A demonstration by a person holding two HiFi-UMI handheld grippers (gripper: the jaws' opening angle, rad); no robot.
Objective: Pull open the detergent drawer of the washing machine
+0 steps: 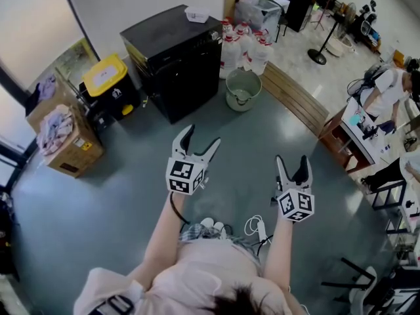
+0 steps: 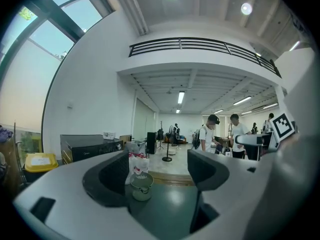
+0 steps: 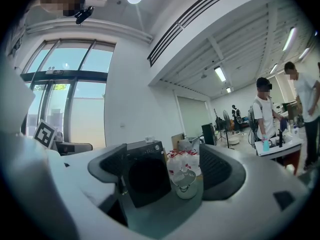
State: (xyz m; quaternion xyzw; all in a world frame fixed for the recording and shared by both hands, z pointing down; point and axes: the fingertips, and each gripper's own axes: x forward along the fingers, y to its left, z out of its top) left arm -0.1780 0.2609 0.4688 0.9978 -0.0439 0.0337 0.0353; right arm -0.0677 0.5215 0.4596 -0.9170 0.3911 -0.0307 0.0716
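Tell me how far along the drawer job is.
Done: nothing; the washing machine shows no drawer pulled out. In hand: left tool and right tool are open, empty, held over the floor, well short of the machine. Remaining: walk up, grip the drawer, pull it open.
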